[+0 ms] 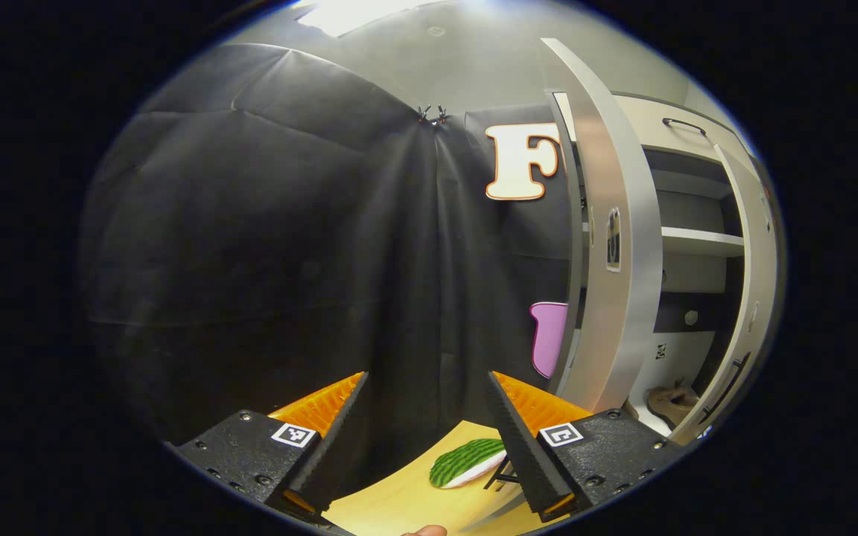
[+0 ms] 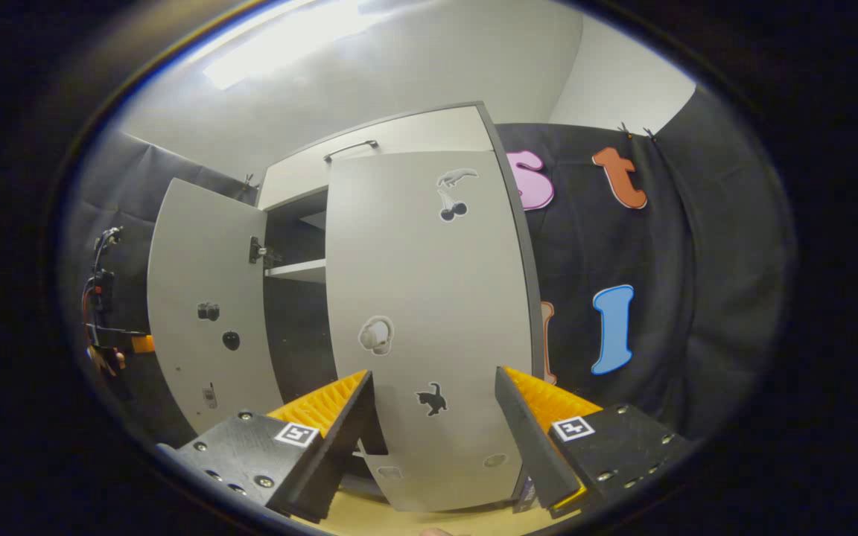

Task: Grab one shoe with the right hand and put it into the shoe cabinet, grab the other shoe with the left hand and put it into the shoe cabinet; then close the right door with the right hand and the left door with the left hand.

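Both grippers, left (image 1: 426,432) & right (image 2: 435,432), are held wide open, empty; green-topped white-soled shoe (image 1: 466,461) at 6 o'clock may be missed.

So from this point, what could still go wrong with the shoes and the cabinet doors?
1. The green-soled shoe lies on the wooden floor outside the pale grey shoe cabinet; the open, empty left claw might overlook it.
2. The right cabinet door looks nearly closed while the left cabinet door stands wide, so the entry for that shoe is narrow.
3. The open right claw sits close to its door and could bump it.
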